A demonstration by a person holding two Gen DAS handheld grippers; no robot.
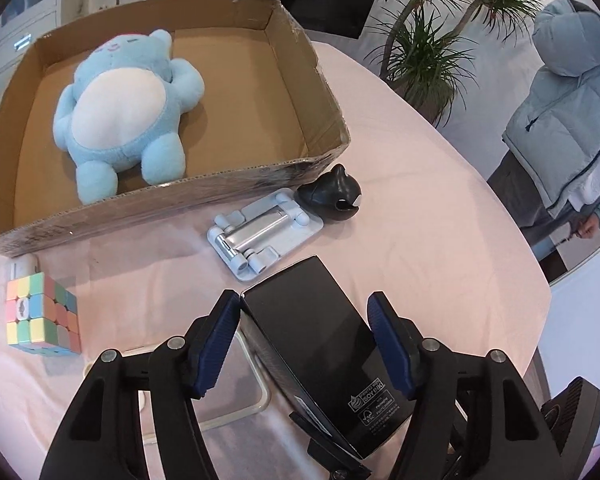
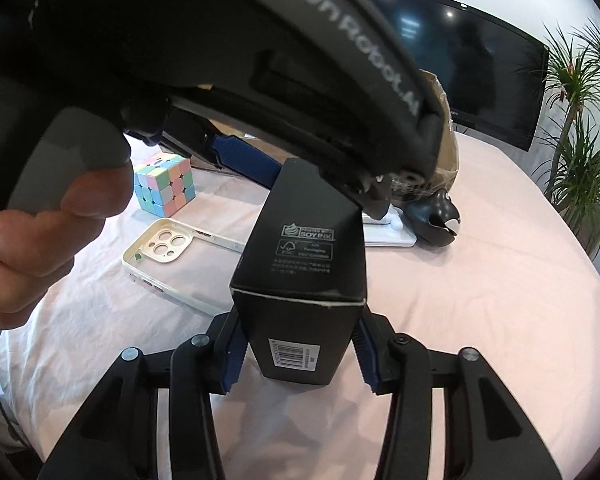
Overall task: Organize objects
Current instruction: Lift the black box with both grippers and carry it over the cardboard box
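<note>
A long black carton (image 1: 320, 340) hangs tilted over the pink tablecloth (image 1: 440, 240). My left gripper (image 1: 304, 300) is shut on its upper end, one blue pad (image 1: 216, 344) on each long side. In the right wrist view, my right gripper (image 2: 299, 316) is shut on the barcode end of the carton (image 2: 300, 272). An open cardboard box (image 1: 260, 184) at the back holds a blue plush bear (image 1: 120, 108). On the cloth lie a white phone stand (image 1: 260, 232), a dark whale-shaped toy (image 1: 332, 200), a pastel puzzle cube (image 1: 40, 312) and a white phone case (image 2: 168, 256).
A person in a pale blue puffer jacket (image 1: 568, 112) stands past the table's right edge. A dark monitor (image 2: 460, 60) and potted palms (image 2: 580, 152) stand behind the table. A hand (image 2: 20, 240) holds the left gripper's handle. A small white object (image 1: 24, 266) sits behind the cube.
</note>
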